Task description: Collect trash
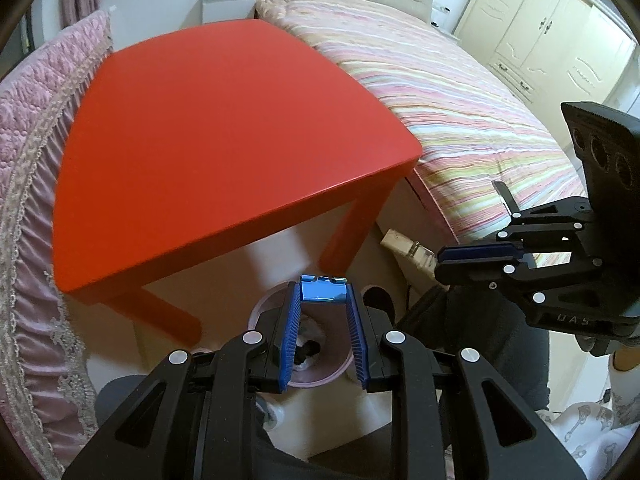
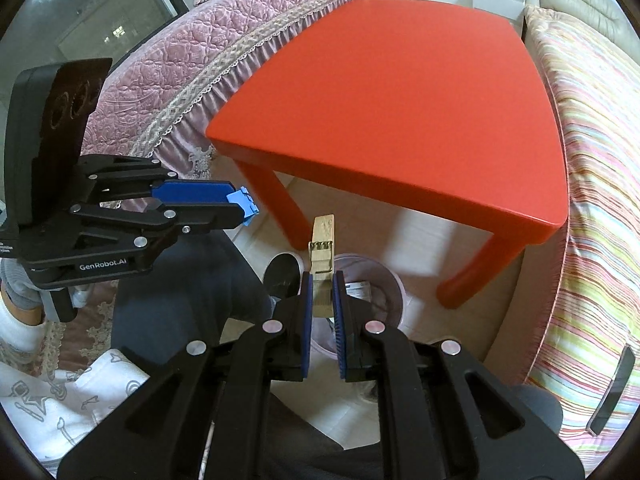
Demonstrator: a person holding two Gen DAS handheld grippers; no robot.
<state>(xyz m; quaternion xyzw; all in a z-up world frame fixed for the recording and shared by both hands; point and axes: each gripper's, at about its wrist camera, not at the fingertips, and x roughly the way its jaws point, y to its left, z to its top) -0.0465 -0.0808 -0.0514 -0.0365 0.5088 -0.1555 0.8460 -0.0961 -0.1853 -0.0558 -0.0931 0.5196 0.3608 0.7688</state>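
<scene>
Both fingers grip trash, left gripper (image 1: 323, 312) a blue piece (image 1: 322, 290), right gripper (image 2: 322, 304) a beige clip (image 2: 322, 256), pink bin (image 2: 384, 280) directly below.

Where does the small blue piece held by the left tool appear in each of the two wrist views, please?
Left wrist view: the blue piece sits low centre, clamped between the left tool tips, above the pink bin.
Right wrist view: the blue piece is at mid-left, at the tip of the left tool, which reaches in from the left edge.
Shared landmark: the red table, behind the piece in both views.
</scene>
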